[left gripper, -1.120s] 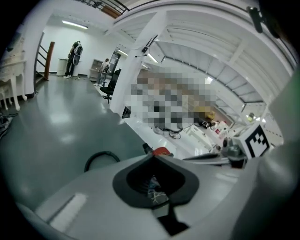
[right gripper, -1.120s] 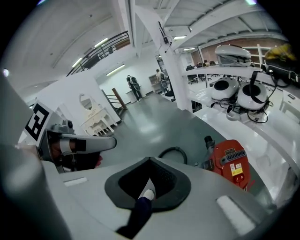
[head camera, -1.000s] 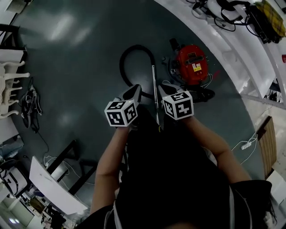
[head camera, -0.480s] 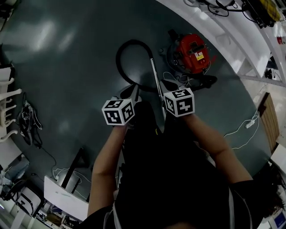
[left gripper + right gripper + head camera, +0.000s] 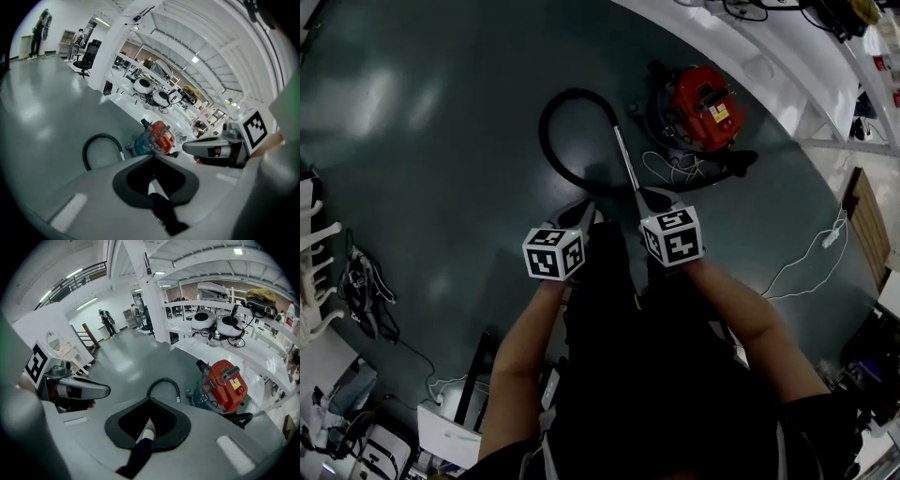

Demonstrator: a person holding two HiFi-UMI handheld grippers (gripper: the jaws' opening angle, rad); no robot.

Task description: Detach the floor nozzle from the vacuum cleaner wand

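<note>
The red vacuum cleaner [image 5: 703,101] stands on the grey floor, with its black hose [image 5: 551,141] curling left. The silver wand [image 5: 625,161] runs from the hose toward me and passes out of sight between my two grippers. The floor nozzle is hidden below my body. My left gripper [image 5: 581,212] is shut and empty, just left of the wand. My right gripper [image 5: 645,197] is shut and empty, with its tip at the wand's near visible end; I cannot tell whether it touches. The left gripper view shows the vacuum [image 5: 157,136] and hose [image 5: 101,149] beyond the shut jaws, and so does the right gripper view [image 5: 226,385].
A white curved bench [image 5: 769,66] with gear stands behind the vacuum. A loose white cord [image 5: 667,169] lies beside the vacuum. A power strip [image 5: 831,238] and its cable lie at the right. White chairs [image 5: 313,281] and cables are at the left.
Both grippers have sunk and moved forward toward the wand, staying shut. Less of the wand shows between them than a second ago.
</note>
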